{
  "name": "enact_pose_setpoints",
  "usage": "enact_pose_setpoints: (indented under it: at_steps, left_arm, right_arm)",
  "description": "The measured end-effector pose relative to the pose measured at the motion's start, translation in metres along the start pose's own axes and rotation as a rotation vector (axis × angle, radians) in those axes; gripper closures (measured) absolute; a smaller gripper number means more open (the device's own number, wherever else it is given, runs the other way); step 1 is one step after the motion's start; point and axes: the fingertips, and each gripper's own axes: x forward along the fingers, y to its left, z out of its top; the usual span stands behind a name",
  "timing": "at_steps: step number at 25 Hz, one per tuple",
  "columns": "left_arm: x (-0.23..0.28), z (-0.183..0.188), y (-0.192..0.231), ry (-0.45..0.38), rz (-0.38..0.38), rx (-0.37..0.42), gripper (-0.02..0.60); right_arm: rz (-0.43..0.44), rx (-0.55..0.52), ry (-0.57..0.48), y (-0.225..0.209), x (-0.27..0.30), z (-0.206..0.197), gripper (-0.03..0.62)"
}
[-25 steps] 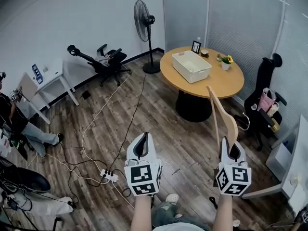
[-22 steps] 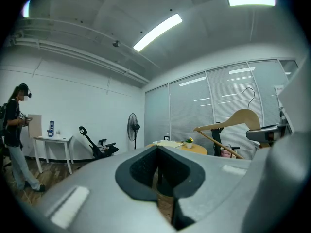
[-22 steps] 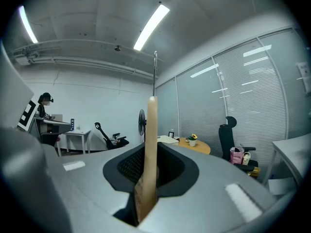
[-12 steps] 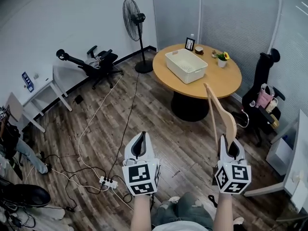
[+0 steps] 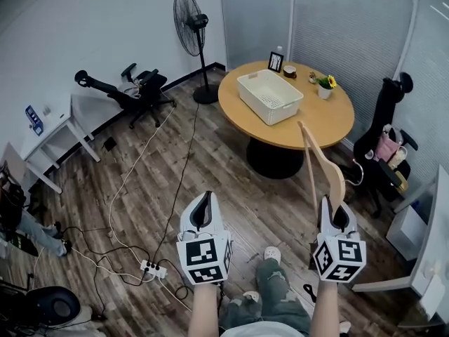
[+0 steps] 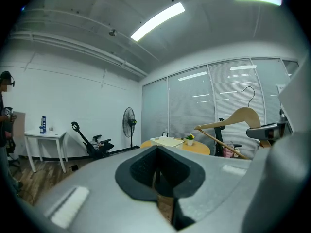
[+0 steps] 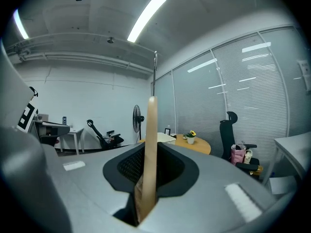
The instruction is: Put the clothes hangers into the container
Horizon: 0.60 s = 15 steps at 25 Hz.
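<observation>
Change: the person is walking toward the round surface, which is sitting a little nearer than a second ago, and a shoe is now showing on the floor between the two arms.
Right gripper: clamping tight on one end of the wooden clothes hanger, which is standing upright above it.
Left gripper: carrying nothing, its jaws pressing together.
Container: white and open-topped, resting on the surface, well apart from the clothes hanger.
</observation>
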Motion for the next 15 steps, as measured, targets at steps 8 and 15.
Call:
enact_pose_setpoints:
  at_steps: [8, 15]
  left_arm:
    - [0.08, 0.013, -0.012, 0.004, 0.028, -0.005, 0.581]
    - [0.151, 0.038, -0.025, -0.008, 0.074, -0.014, 0.581]
  right_arm:
    - [0.026, -0.001, -0.004, -0.033, 0.085, 0.022, 0.516]
    - [0.067, -0.01, -0.008, -0.066, 0.162, 0.049, 0.516]
